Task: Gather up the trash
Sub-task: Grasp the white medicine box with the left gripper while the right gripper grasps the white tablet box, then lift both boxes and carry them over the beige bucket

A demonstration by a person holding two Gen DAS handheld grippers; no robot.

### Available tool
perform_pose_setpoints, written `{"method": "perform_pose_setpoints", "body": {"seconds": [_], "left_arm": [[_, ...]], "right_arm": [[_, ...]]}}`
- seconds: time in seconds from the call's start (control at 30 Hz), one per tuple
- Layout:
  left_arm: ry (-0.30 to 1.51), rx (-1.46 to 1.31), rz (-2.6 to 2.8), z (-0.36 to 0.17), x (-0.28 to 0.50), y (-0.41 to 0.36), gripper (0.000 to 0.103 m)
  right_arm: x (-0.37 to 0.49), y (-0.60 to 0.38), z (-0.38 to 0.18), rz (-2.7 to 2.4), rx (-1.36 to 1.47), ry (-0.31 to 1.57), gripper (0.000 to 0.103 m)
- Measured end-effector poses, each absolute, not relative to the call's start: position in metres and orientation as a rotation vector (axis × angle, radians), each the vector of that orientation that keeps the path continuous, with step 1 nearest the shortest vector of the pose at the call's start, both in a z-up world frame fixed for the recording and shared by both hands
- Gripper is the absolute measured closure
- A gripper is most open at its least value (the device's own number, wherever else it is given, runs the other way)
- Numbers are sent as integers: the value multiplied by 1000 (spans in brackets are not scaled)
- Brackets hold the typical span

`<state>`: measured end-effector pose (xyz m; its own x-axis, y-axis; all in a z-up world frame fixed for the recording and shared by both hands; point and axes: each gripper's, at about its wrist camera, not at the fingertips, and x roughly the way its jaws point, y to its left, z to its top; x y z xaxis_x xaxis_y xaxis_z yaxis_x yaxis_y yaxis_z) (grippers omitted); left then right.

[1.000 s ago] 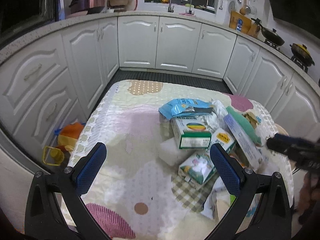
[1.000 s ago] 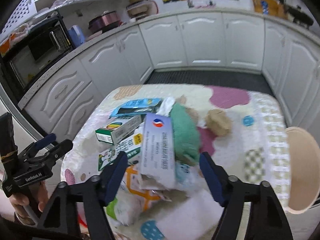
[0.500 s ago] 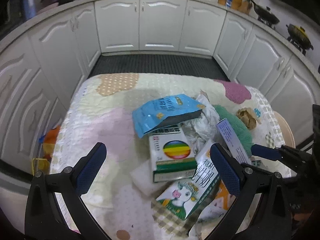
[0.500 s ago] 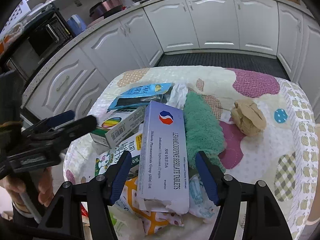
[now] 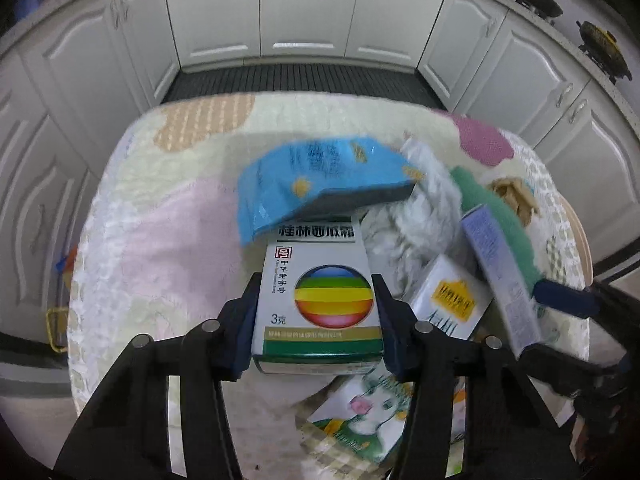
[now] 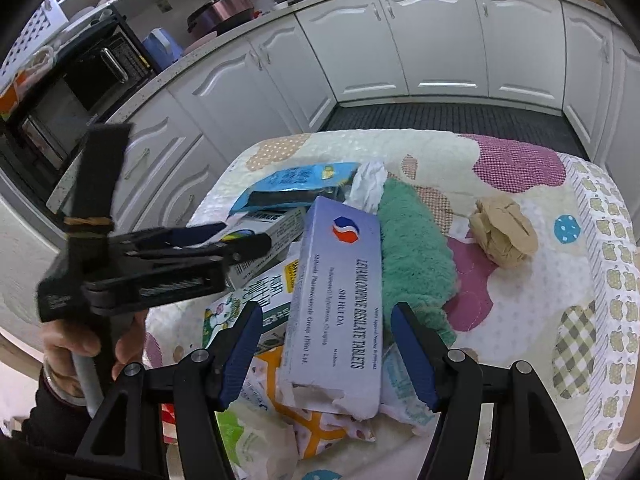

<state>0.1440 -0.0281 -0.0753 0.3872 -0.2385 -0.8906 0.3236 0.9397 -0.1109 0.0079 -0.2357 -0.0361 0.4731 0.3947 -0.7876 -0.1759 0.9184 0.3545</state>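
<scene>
Now our left gripper (image 5: 318, 312) has just closed its jaws on the rainbow box (image 5: 320, 296) atop the table's (image 5: 168, 200) trash pile. So first pickup looks secured; our right gripper (image 6: 326, 354) straddles the tablet box (image 6: 340, 304), pads not touching.

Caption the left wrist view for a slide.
Left gripper clamps the rainbow-ball box amid trash on a quilted table.

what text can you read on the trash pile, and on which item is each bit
"桂林西瓜霜", "中华老字号", "3克": rainbow-ball box, between the left gripper's pads.
"LEVAMLODIPINE BESYLATE TABLETS", "SHI HUI DA": lavender tablet box.
Blue pouch: print blurred, unreadable.
Yellow-label carton and cartoon-cow carton: characters too blurred to read.
</scene>
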Motion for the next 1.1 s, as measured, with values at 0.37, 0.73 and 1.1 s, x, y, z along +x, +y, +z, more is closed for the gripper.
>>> {"method": "perform_pose_setpoints", "body": {"seconds": [0.37,0.73,1.1], "left_arm": [[1059,-13,-378,-55,87,38,54],[1065,-76,-361,-76,50,65,50],[1062,-14,-266,-92,72,50,40]], "right_arm": [[21,-219,-42,314,179,1063,38],[9,-215,-44,364,147,1094,58],[21,-220,-36,294,190,1056,67]]}}
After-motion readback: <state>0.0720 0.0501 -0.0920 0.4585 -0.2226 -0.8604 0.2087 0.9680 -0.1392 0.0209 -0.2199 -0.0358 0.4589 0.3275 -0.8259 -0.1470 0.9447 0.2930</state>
